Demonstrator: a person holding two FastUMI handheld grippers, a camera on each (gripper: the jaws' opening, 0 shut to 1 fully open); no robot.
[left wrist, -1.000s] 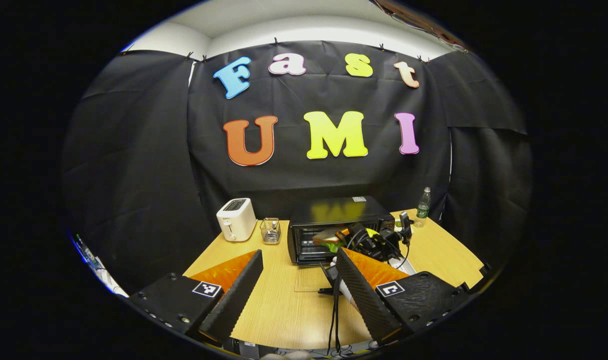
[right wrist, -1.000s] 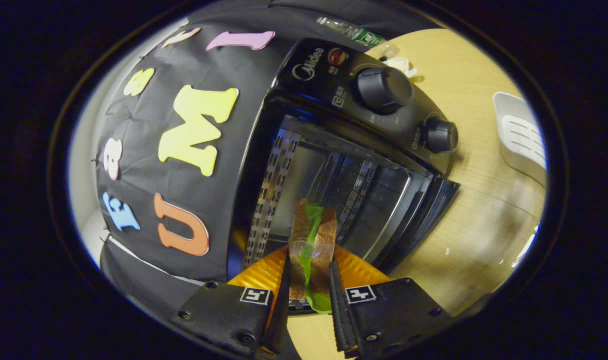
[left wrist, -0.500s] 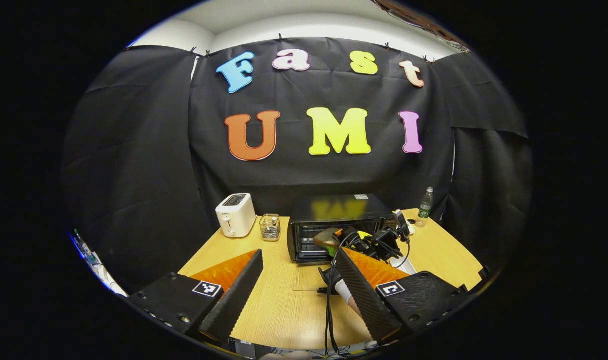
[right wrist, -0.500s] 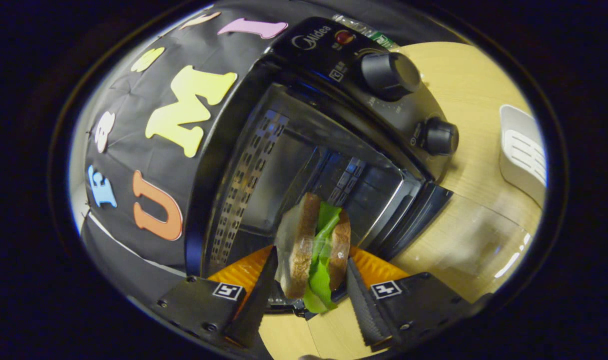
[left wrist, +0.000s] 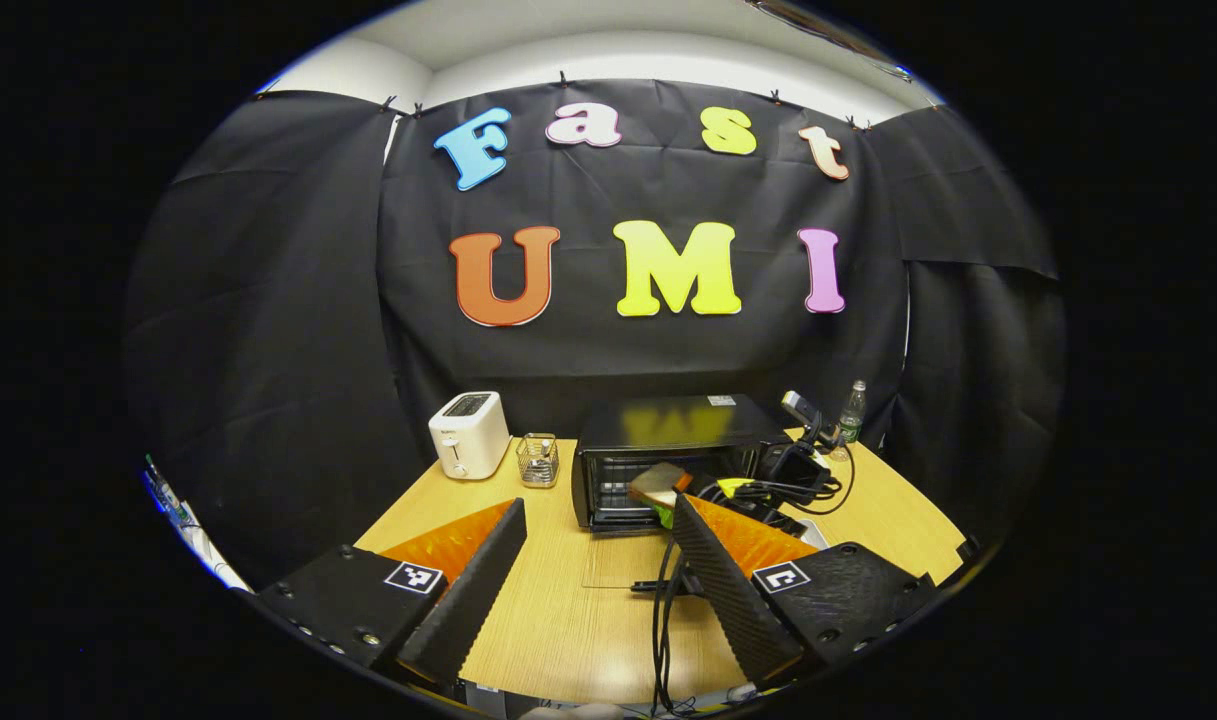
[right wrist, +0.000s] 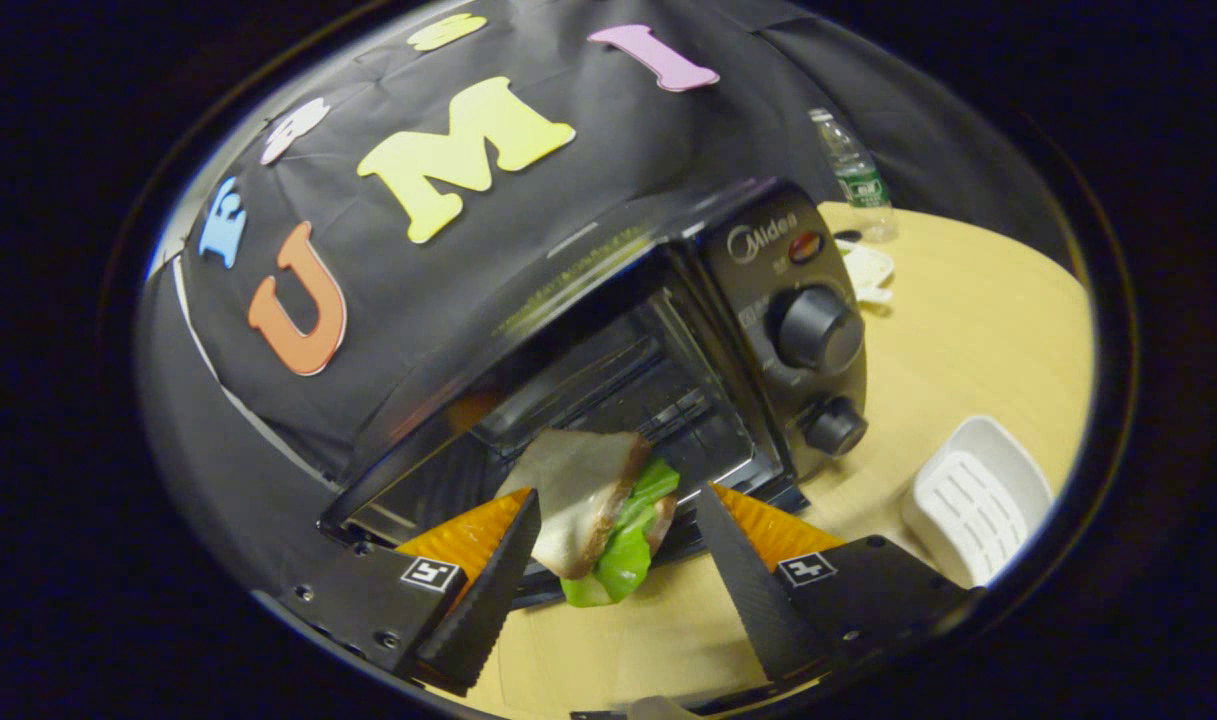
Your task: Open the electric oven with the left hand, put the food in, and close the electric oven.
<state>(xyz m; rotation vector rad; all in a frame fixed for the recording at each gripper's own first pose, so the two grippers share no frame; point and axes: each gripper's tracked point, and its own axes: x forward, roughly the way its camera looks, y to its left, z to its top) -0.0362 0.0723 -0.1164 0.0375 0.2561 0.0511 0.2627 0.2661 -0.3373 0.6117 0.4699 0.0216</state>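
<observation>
Nearest in the right gripper view, the right gripper (right wrist: 616, 560) has its jaws spread, with a sandwich (right wrist: 596, 510) between the fingers; whether either finger touches it cannot be told. Its bread slice faces up and green lettuce hangs from its near edge. The sandwich sits at the mouth of the electric oven (right wrist: 608, 330), over the front edge of the open cavity. The oven door (right wrist: 628, 650) lies folded down flat on the tabletop (right wrist: 968, 330) below the sandwich. Two knobs (right wrist: 818, 330) stand one above the other on the control panel to the right of the cavity. A white slotted tray (right wrist: 978, 495) rests on the tabletop to the right of the oven, apart from it. Behind the oven's right corner stands a clear bottle (right wrist: 848, 165) with a green label.

In the left gripper view, the left gripper (left wrist: 593, 590) hangs well in front of the oven, over the tabletop, its jaws spread and holding nothing. Black cables (left wrist: 663, 620) run across the tabletop toward the oven. Farther off, the right gripper appears at the oven's open front with the sandwich at the cavity mouth. To the left of the oven stand a small wire basket (left wrist: 539, 461) and, beyond it, a white toaster (left wrist: 467, 435).
</observation>
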